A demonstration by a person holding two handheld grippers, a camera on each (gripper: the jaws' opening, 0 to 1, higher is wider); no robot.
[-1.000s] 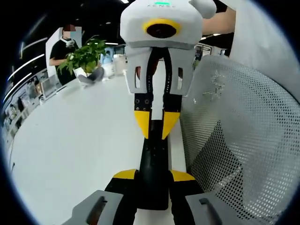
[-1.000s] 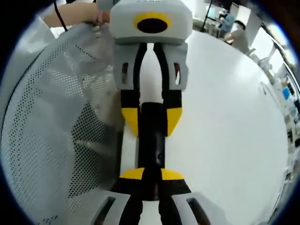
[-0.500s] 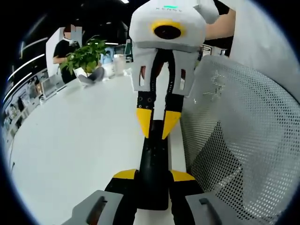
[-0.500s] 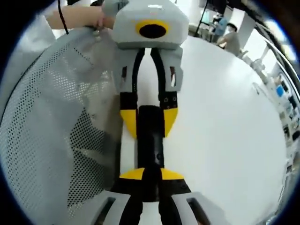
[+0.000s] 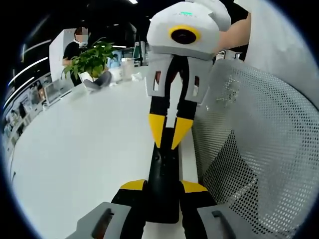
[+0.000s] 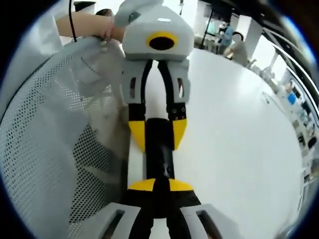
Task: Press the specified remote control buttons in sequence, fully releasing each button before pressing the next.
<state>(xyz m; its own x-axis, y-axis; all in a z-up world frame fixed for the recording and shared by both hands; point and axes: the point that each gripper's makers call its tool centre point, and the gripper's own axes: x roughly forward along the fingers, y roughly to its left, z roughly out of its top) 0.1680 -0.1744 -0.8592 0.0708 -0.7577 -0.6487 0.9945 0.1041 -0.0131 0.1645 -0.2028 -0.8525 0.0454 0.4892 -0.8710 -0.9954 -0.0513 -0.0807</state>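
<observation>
Over the table (image 5: 75,149), left claw (image 5: 163,195) grips remote (image 5: 163,177); right claw (image 6: 157,185) nearly closed.

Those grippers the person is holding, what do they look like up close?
Each gripper has a white-grey plastic body, black arms and yellow-tipped jaws: the right gripper and the left gripper look alike. A yellow ring marks each housing. A black cable crosses the person's white sleeve.
</observation>
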